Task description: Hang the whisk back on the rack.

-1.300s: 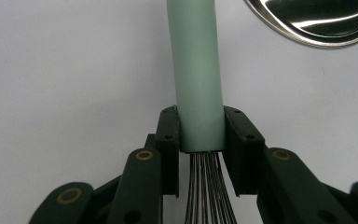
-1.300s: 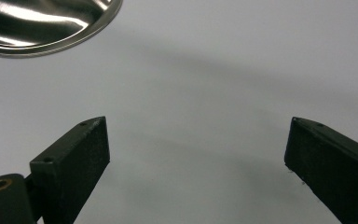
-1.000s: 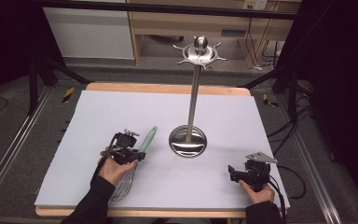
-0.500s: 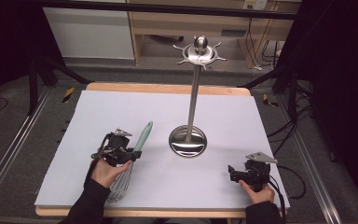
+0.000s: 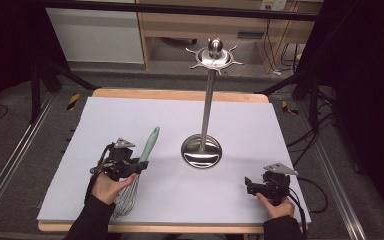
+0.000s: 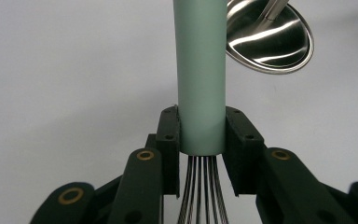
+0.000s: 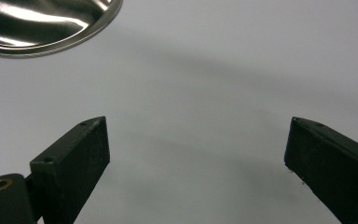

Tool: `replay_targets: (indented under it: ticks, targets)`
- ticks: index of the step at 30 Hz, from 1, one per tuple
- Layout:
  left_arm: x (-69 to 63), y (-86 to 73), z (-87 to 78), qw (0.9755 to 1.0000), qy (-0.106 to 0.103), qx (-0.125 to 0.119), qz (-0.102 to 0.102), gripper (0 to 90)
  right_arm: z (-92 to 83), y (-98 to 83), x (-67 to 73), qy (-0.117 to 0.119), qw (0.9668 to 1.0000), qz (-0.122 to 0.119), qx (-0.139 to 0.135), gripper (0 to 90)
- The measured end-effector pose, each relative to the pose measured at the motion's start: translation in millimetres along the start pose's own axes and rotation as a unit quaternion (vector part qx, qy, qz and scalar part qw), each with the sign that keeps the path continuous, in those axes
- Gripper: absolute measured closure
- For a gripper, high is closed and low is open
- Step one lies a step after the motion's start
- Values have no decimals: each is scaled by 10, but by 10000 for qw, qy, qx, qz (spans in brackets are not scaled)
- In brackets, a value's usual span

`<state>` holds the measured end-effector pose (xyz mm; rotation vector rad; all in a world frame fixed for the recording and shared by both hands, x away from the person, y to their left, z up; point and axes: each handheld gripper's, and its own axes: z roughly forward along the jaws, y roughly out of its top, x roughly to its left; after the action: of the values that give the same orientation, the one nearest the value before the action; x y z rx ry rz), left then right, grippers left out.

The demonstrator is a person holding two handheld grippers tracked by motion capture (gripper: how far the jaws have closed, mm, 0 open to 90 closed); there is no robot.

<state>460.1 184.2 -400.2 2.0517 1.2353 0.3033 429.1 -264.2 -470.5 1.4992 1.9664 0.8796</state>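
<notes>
Left gripper (image 6: pixel 200 135) clamped on the whisk (image 5: pixel 141 165), jaws pinching the bottom of the mint-green handle where the wires start. Whisk sits left of the steel stand (image 5: pixel 202 150), handle tip angled toward the stand's round base, wire head toward the table's near edge. Right gripper (image 7: pixel 196 154) wide apart, nothing between its jaws, resting low right of the stand base on the white table (image 5: pixel 260 125).

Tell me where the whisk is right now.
In the high view the whisk is at the table's front left, clamped at its green handle by the left gripper, just left of the utensil stand's round base.
</notes>
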Motion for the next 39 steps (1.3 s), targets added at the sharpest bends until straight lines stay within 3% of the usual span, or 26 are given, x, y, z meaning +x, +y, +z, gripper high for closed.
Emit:
replay_targets:
  ticks: [21, 31, 39]
  targets:
    - [34, -46, -292, 9985, -116, -542, 19, 688, -29, -5, 7, 36, 10000, -10, -53, 71]
    - [32, -44, -487, 9941, -115, -1076, 59, 688, -29, -7, 5, 44, 10000, -14, -56, 71]
    - [32, -41, -563, 9911, -104, -1322, 113, 688, -30, -6, 5, 46, 10000, -11, -62, 72]
